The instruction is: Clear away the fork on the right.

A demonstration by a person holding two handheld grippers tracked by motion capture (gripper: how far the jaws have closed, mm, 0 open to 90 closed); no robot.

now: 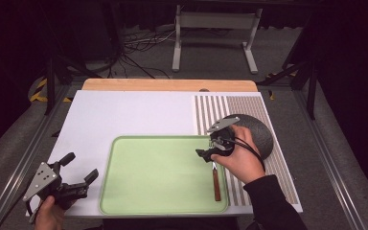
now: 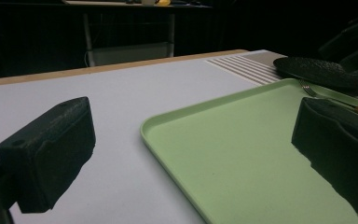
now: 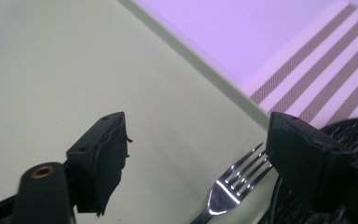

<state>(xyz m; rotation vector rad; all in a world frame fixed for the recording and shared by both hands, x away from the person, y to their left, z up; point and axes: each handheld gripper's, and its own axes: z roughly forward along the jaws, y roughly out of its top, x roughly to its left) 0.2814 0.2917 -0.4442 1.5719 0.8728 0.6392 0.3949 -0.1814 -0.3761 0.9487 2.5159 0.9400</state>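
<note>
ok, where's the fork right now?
The fork lies in the green tray along its right edge in the high view, tines toward the open right gripper, beside the striped mat.

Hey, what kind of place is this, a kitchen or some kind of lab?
Probably a lab or recording studio, not a kitchen: black curtains all round, loose cables on the carpeted floor, and a table in an aluminium frame with one green tray and a fork.
</note>
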